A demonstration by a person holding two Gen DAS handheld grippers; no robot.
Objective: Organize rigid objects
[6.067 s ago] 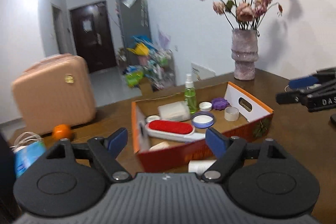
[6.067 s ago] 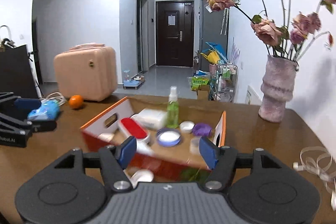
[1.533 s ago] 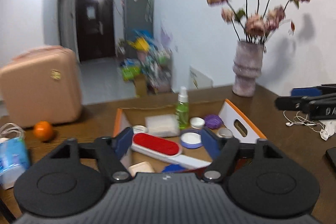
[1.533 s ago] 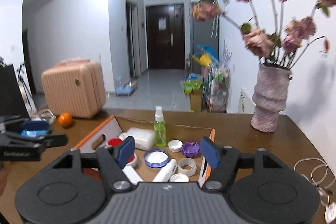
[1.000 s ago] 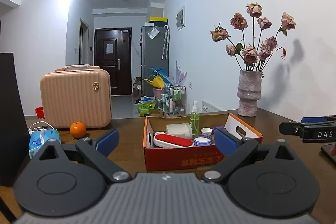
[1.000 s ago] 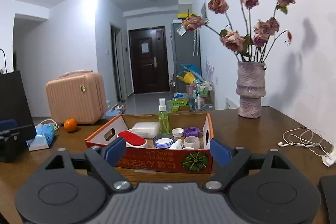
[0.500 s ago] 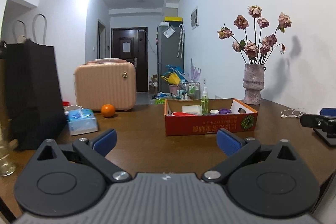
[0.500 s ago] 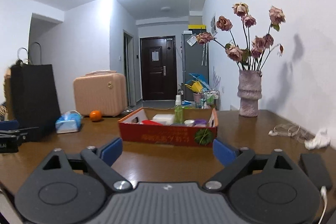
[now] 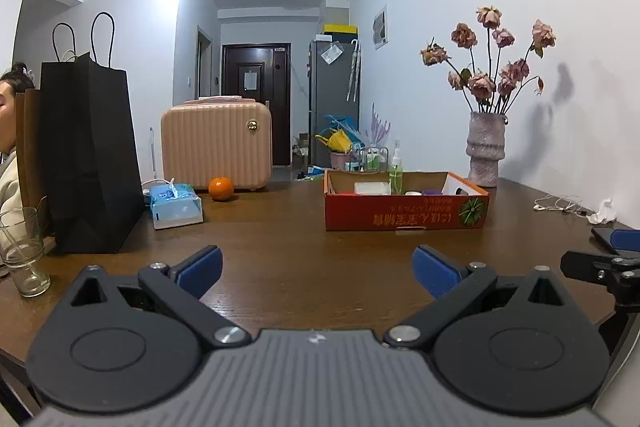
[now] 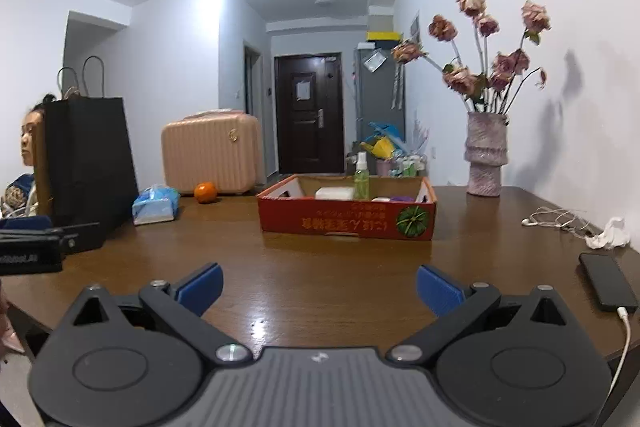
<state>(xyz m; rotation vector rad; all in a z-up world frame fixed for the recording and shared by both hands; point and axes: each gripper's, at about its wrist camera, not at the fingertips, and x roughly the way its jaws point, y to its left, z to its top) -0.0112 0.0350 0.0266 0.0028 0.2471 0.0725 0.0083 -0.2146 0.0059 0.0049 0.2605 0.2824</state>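
Note:
A red cardboard box (image 9: 404, 215) stands on the brown table, also in the right wrist view (image 10: 346, 221). Inside it I see a green spray bottle (image 9: 395, 171), a white block (image 9: 372, 188) and small caps, partly hidden by the box wall. My left gripper (image 9: 317, 269) is open and empty, held back near the table's front edge, well short of the box. My right gripper (image 10: 319, 285) is open and empty too, equally far back. The right gripper also shows at the right edge of the left wrist view (image 9: 600, 261).
A black paper bag (image 9: 86, 163), a glass (image 9: 22, 251), a tissue pack (image 9: 176, 205), an orange (image 9: 221, 188) and a pink suitcase (image 9: 216, 143) are at left. A vase of dried roses (image 9: 485, 155), earphones (image 10: 556, 217) and a phone (image 10: 608, 287) are at right.
Both grippers have pulled back from over the box towards the table's front edge and lowered. The box now looks small and far. Both stay open and empty.

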